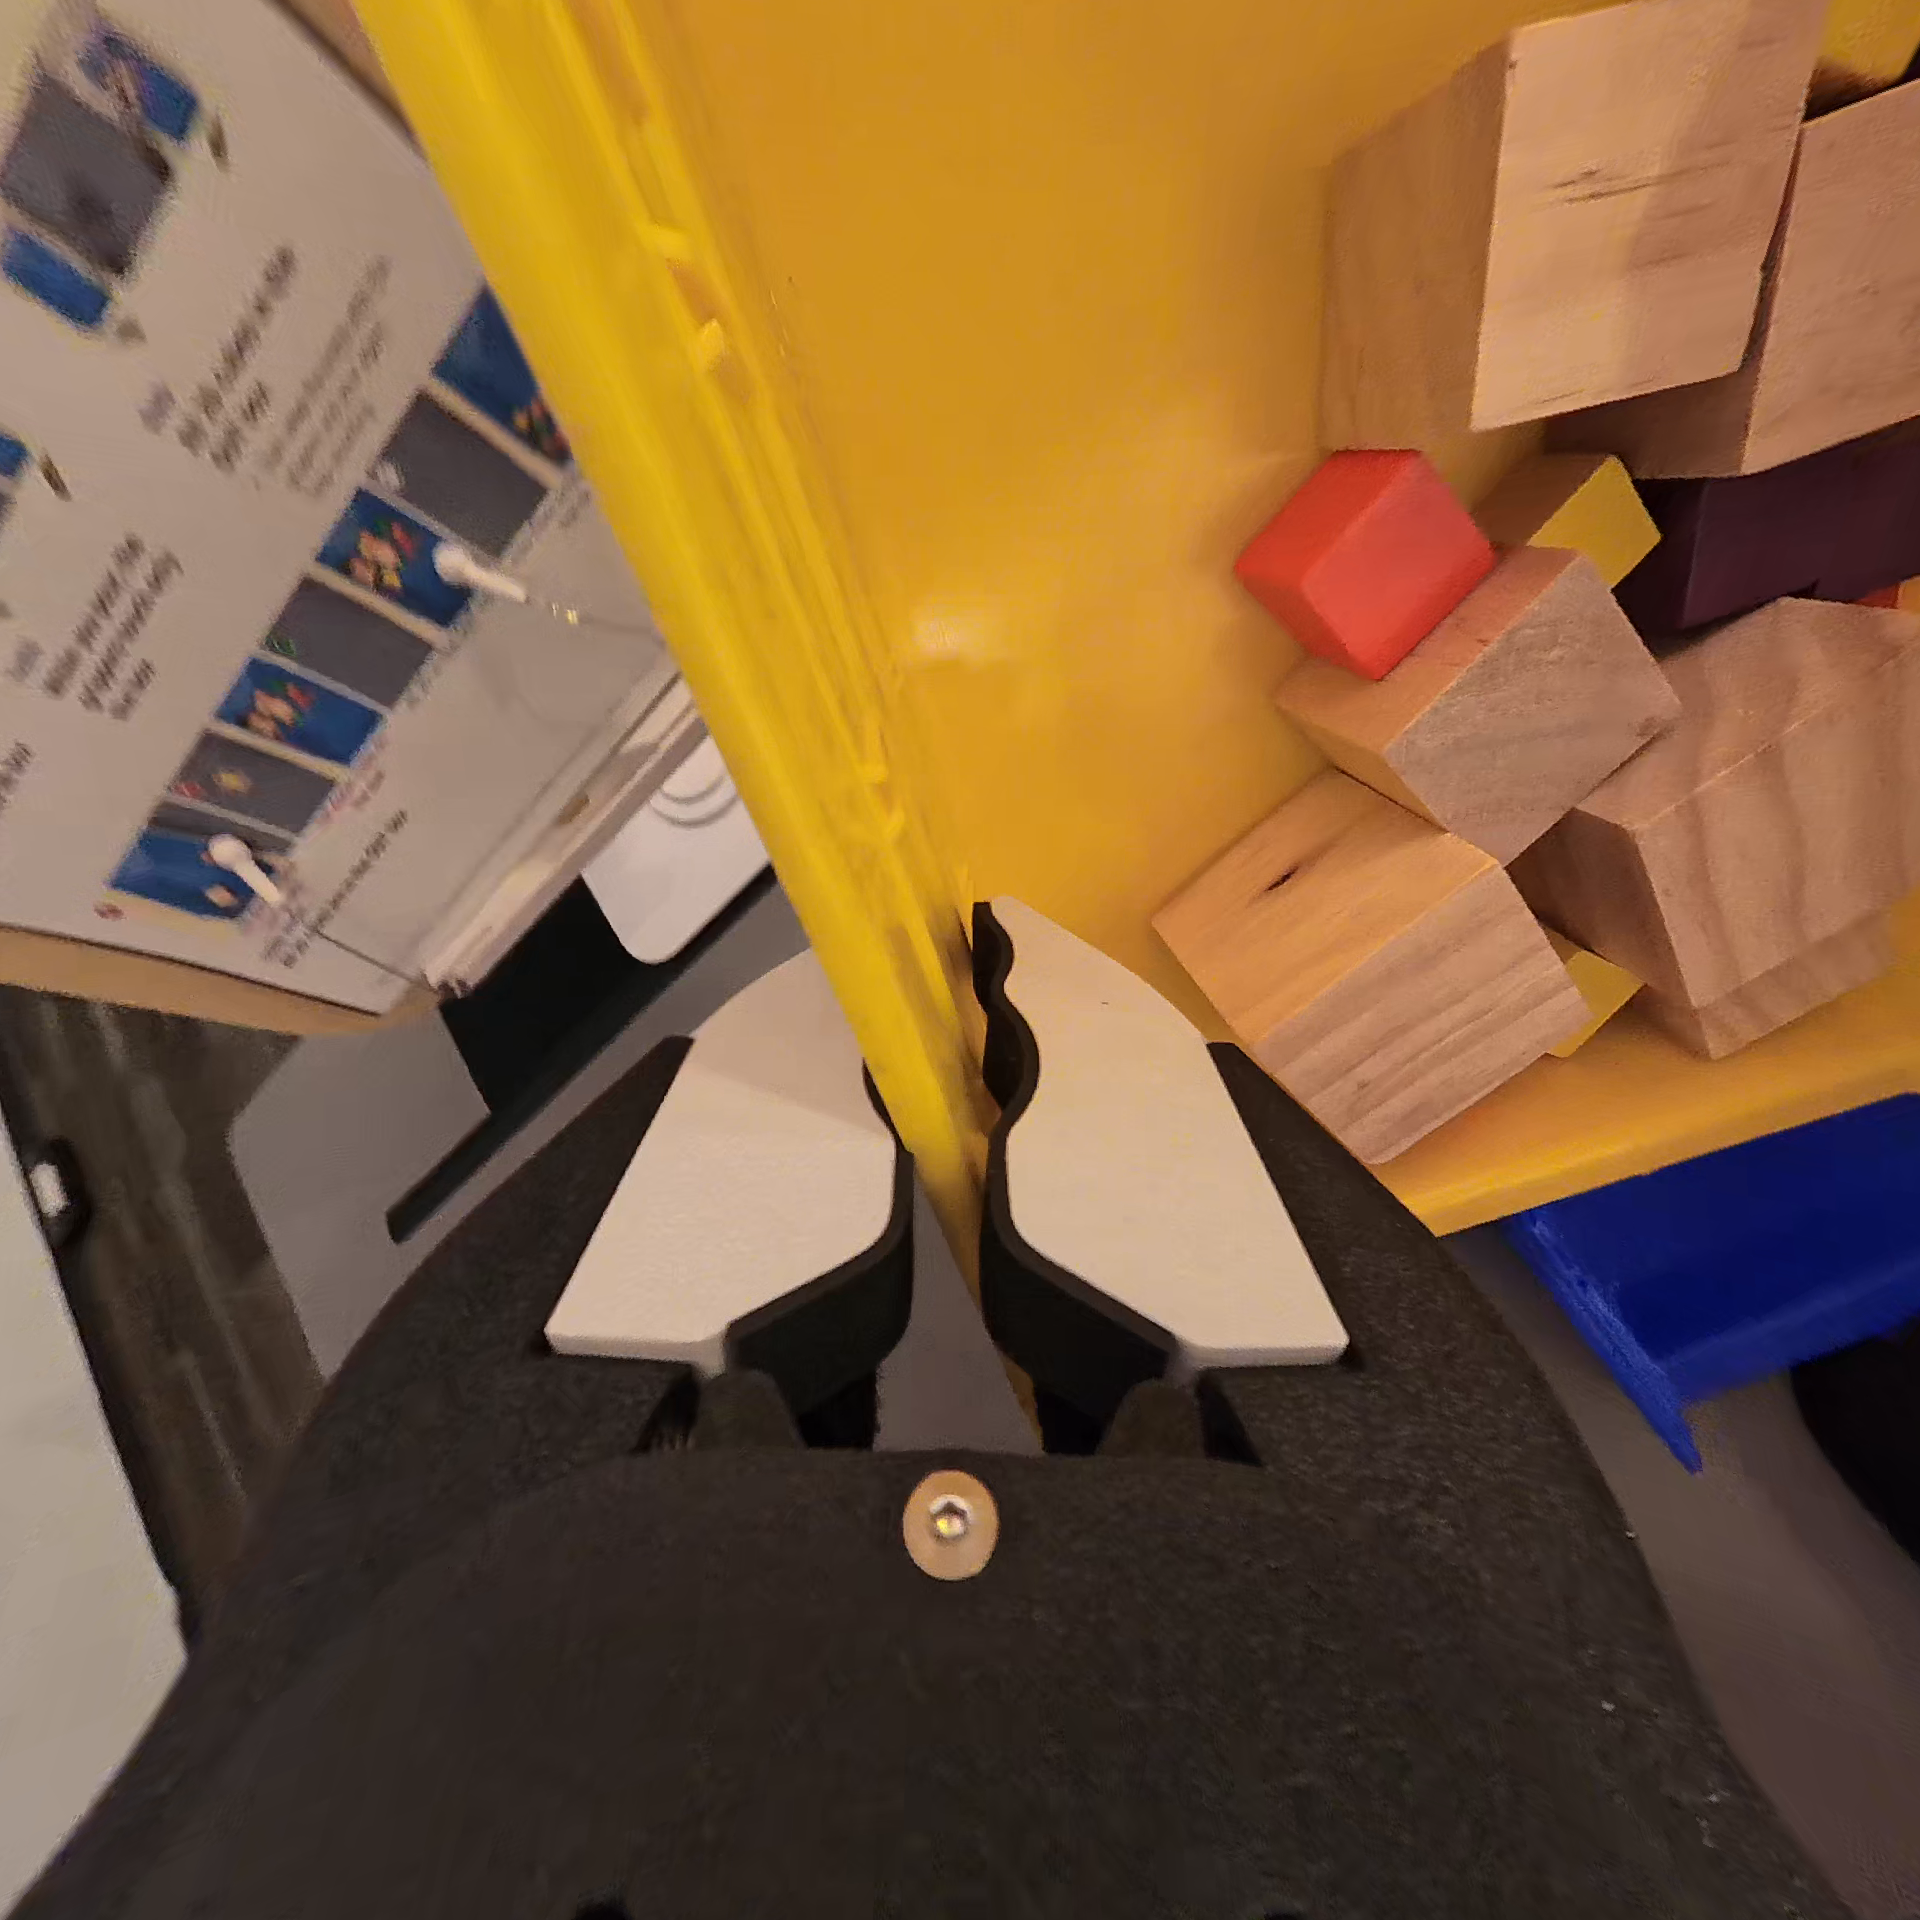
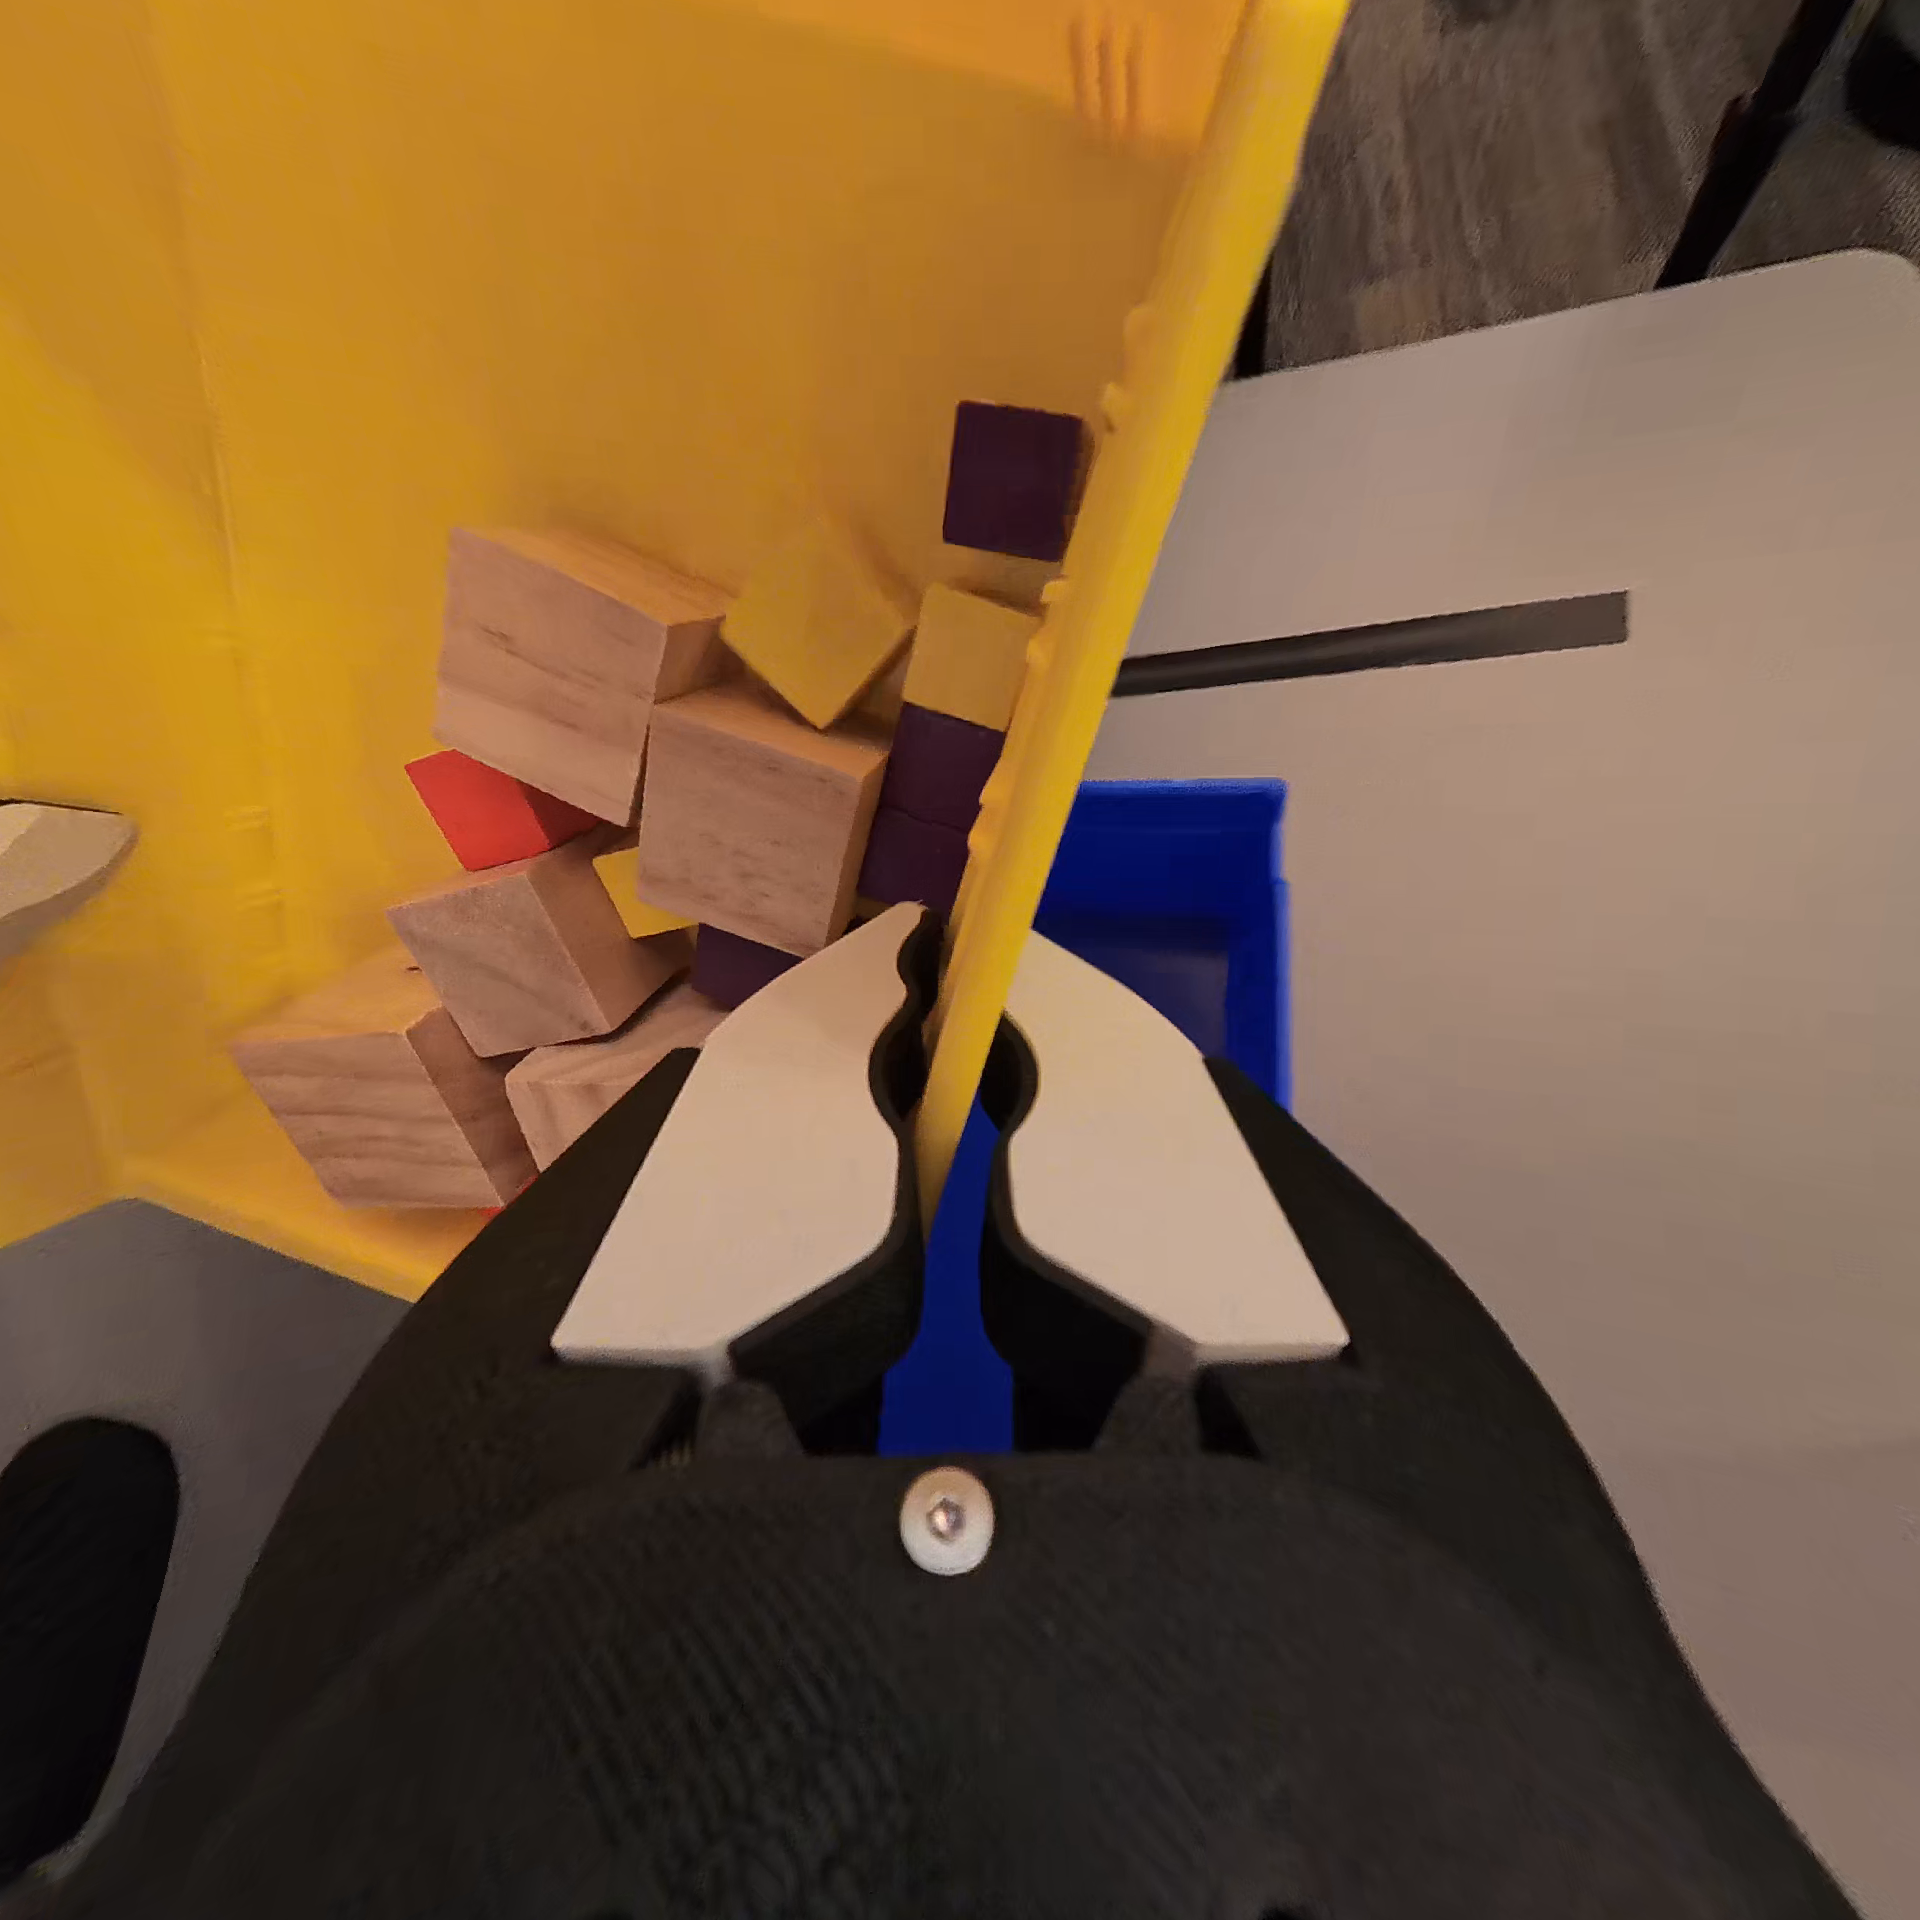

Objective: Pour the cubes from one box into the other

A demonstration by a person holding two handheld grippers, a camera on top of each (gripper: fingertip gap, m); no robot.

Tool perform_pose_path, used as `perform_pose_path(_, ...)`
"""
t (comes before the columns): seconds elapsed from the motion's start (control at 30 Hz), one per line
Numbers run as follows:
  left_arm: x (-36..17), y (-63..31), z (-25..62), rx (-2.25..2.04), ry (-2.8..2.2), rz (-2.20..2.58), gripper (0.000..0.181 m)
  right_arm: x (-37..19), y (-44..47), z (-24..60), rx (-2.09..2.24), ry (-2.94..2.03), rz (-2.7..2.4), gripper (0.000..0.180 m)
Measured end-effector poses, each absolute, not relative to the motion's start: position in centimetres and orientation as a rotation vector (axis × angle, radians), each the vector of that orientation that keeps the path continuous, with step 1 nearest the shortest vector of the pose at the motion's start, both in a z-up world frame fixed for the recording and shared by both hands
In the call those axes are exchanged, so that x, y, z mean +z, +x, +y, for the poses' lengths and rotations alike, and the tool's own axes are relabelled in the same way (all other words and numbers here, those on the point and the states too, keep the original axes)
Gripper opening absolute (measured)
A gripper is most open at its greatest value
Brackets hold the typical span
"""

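A yellow box [image 1: 1039,312] is held lifted and tilted. My left gripper [image 1: 940,997] is shut on its left wall. My right gripper [image 2: 961,987] is shut on its right wall [image 2: 1153,416]. Inside it, wooden cubes [image 1: 1621,229], a red cube [image 1: 1366,561], yellow cubes and purple cubes [image 2: 1013,478] are piled toward the lower edge; the pile shows in the right wrist view too [image 2: 748,810]. A blue box [image 1: 1714,1268] sits below the yellow box's lowered edge and shows past the right wall [image 2: 1174,862]. The left gripper's fingertip [image 2: 52,862] shows at the far left of the right wrist view.
A grey tabletop [image 2: 1558,935] with a dark slot [image 2: 1371,644] lies under the boxes. A white sheet with pictures [image 1: 208,520] stands at the left on a wooden board. Dark floor [image 2: 1558,156] shows beyond the table edge.
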State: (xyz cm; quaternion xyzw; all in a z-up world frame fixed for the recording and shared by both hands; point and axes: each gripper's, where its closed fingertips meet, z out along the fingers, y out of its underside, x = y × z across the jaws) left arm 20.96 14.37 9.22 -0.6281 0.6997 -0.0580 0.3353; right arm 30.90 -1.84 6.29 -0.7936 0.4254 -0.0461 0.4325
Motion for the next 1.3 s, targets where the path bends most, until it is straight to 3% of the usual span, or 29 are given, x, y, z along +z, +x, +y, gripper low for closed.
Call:
perform_pose_path(0.37, 9.4, 23.0, 9.3, -0.349, -1.451, 1.681, 0.009, 8.4, 33.1, -7.2, -0.315, -1.796, 0.948, 0.004)
perform_pose_path(1.3, 10.7, 25.3, 10.8, -0.594, -1.209, 1.499, 0.01, 11.8, 33.8, -6.4, -0.625, -1.598, 0.79, 0.004)
